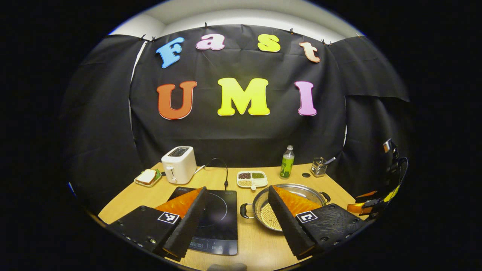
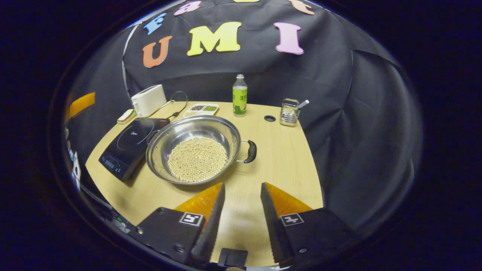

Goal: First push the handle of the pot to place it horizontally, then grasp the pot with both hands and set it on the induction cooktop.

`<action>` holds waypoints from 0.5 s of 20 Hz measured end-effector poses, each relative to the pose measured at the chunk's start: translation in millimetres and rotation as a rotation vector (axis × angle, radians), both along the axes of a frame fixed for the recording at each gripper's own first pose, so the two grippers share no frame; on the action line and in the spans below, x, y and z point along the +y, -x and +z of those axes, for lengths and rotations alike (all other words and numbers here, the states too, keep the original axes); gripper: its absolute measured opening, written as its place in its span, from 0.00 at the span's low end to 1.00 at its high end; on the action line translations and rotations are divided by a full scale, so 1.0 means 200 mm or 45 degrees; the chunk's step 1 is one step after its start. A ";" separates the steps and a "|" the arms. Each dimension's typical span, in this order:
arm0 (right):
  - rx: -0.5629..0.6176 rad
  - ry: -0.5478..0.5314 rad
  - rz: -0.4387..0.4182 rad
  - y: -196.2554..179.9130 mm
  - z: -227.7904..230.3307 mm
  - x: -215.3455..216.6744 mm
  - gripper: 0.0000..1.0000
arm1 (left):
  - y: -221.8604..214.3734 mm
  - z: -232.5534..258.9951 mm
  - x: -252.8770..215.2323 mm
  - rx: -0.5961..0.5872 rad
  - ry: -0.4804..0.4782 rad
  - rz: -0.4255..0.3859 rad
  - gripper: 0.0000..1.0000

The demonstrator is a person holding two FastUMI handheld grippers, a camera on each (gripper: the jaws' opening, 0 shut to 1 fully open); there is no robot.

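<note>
In the left gripper view the left tool [image 1: 237, 214] hangs wide open above the worktop [image 1: 260, 244]; its fingers hide part of the pot [image 1: 288, 188] and part of the induction cooktop [image 1: 218, 218] just beside it; in the right gripper view the right tool [image 2: 241, 210] gapes, holding nothing, near the bean-filled pot [image 2: 194, 148], whose far handle is hard to make out against the cooktop [image 2: 128, 146].
</note>
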State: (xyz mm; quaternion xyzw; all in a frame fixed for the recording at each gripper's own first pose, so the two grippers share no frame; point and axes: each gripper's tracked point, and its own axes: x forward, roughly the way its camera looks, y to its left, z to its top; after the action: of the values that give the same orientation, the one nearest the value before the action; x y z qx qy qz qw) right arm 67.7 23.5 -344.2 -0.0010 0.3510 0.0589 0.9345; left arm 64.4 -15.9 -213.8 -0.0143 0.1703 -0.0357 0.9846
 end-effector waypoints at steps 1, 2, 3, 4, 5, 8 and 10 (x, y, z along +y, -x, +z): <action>-0.006 -0.003 -0.017 0.02 0.01 0.01 0.70 | 0.00 -0.05 -0.01 0.024 0.009 -0.021 0.96; -0.010 0.000 -0.022 0.05 0.02 0.02 0.78 | -0.01 -0.09 -0.02 0.044 0.020 -0.031 0.96; -0.013 0.008 -0.028 0.05 0.02 0.02 0.81 | -0.01 -0.13 -0.02 0.059 0.029 -0.041 0.97; -0.010 0.012 -0.030 0.06 0.01 0.03 0.84 | -0.01 -0.17 -0.04 0.080 0.034 -0.053 0.96; -0.007 0.010 -0.037 0.06 0.00 0.03 0.85 | -0.02 -0.23 -0.05 0.111 0.046 -0.066 0.96; 0.011 -0.019 -0.062 0.01 -0.04 0.06 0.88 | -0.06 -0.36 -0.10 0.180 0.060 -0.096 0.96; 0.032 -0.055 -0.056 -0.06 -0.09 0.09 0.89 | -0.10 -0.45 -0.12 0.226 0.052 -0.095 0.96</action>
State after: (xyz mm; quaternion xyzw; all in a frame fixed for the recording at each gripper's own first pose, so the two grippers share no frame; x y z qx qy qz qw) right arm 78.8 41.0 -361.4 0.0276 0.3614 0.0458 0.9309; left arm 85.0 -39.4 -304.1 -0.0312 0.2566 -0.0744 0.9631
